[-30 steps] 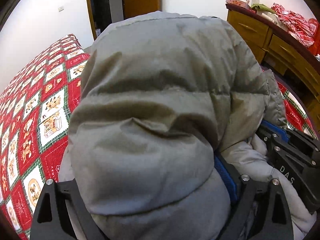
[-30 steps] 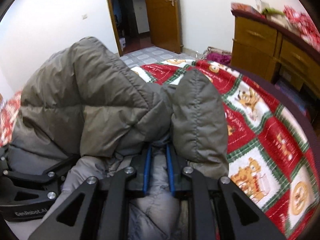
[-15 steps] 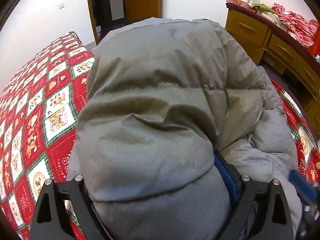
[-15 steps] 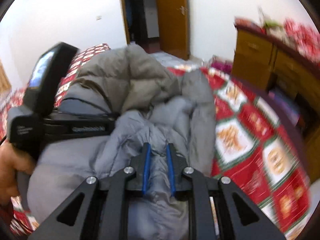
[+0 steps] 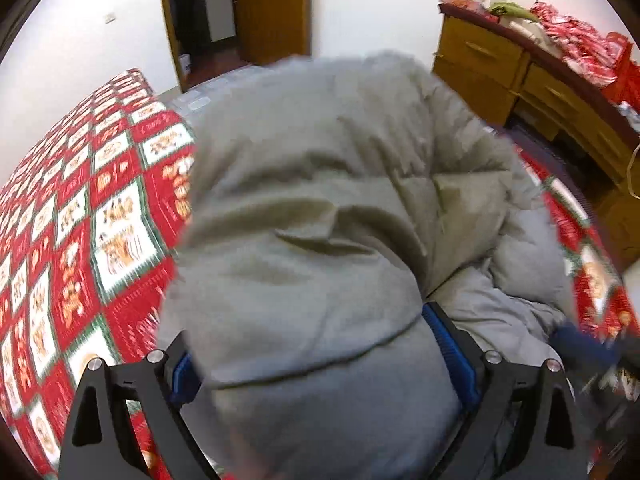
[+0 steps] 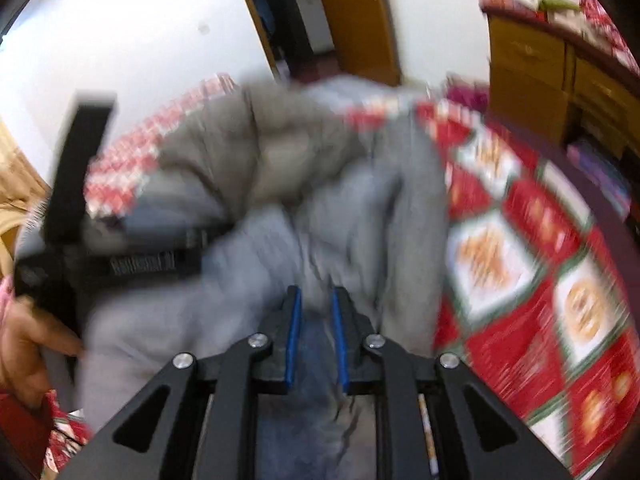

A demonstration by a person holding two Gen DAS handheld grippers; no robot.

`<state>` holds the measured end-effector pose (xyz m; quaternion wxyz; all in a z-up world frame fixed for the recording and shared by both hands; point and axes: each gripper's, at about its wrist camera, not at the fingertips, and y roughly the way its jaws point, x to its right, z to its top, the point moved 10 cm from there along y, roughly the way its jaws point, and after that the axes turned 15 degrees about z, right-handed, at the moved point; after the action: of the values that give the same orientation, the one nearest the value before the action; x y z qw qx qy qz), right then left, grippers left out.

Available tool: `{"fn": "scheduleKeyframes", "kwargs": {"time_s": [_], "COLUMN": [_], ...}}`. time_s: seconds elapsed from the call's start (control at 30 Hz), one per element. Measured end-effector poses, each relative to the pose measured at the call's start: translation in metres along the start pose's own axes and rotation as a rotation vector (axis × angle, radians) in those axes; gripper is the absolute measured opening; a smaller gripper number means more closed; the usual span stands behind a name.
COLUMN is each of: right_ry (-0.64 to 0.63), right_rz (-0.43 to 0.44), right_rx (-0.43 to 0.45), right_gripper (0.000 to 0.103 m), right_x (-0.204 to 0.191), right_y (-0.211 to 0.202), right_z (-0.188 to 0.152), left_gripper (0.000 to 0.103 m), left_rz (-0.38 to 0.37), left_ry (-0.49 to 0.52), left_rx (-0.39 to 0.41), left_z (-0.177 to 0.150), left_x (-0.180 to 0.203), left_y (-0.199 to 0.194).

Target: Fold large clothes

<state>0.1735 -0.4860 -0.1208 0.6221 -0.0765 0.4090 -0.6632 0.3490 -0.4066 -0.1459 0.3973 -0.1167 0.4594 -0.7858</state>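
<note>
A large grey padded jacket [image 5: 320, 208] lies bunched on a bed with a red patterned cover [image 5: 100, 240]. My left gripper [image 5: 312, 332] has its jaws set wide and is shut on a thick fold of the jacket, which bulges over both blue pads [image 5: 452, 352]. In the right wrist view, which is blurred, my right gripper [image 6: 316, 296] is shut narrowly on a lighter grey part of the jacket [image 6: 340, 208]. The left gripper's black body [image 6: 76, 200] and the hand holding it [image 6: 28, 340] show at the left. The right gripper [image 5: 592, 348] is a blue blur at the left view's lower right.
A wooden dresser [image 5: 520, 72] with red cloth piled on top stands to the right of the bed. A wooden door [image 5: 272, 8] and a dark doorway are at the back wall. The bed cover [image 6: 520, 260] stretches out to the right of the jacket.
The right gripper has lifted and pulled back with its part of the jacket, sliding toward the left view's lower right edge. The left gripper's bundle has risen slightly, showing more bed cover.
</note>
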Motion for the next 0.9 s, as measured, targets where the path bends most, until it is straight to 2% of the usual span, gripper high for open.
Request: {"fn": "scheduleKeyframes", "kwargs": {"time_s": [0.07,0.13,0.2,0.27,0.33,0.43,0.5,0.6,0.77,0.9], "right_ry": [-0.053,-0.037,0.003,0.018,0.042,0.110,0.144,0.186,0.133,0.059], "right_rz": [-0.021,0.000,0.025,0.038,0.026,0.033,0.064,0.094,0.016,-0.014], "right_rx": [0.042,0.058,0.044,0.006,-0.035,-0.059,-0.019,0.045,0.035,-0.001], "right_gripper": [0.021,0.022,0.022,0.022,0.022,0.021,0.015,0.011,0.010,0.014], "right_x": [-0.003,-0.002,0.007,0.015,0.029,0.048,0.055,0.064,0.055,0.041], "right_y": [-0.015,-0.009,0.013,0.046,0.076,0.103,0.107,0.111,0.112,0.096], "right_z": [0.037,0.070,0.092,0.100,0.092,0.065,0.057,0.048,0.049,0.051], "left_gripper": [0.096,0.096,0.097,0.097,0.097,0.100,0.100,0.101,0.101,0.101], "left_rz": [0.010,0.031,0.026,0.002,0.007,0.041,0.048,0.042,0.072,0.055], "left_ry": [-0.007,-0.040,-0.083,-0.127,-0.136,-0.045,-0.015,-0.036,-0.026,-0.024], "left_rx": [0.029,0.059,0.052,0.029,0.005,0.017,0.024,0.011,0.010,-0.006], "left_z": [0.013,0.032,0.043,0.047,0.043,0.039,0.037,0.033,0.031,0.023], "left_x": [-0.009,-0.017,-0.020,-0.016,-0.009,0.005,0.010,0.010,0.009,0.007], "left_y": [-0.008,-0.010,-0.002,0.011,0.027,0.038,0.041,0.048,0.050,0.027]}}
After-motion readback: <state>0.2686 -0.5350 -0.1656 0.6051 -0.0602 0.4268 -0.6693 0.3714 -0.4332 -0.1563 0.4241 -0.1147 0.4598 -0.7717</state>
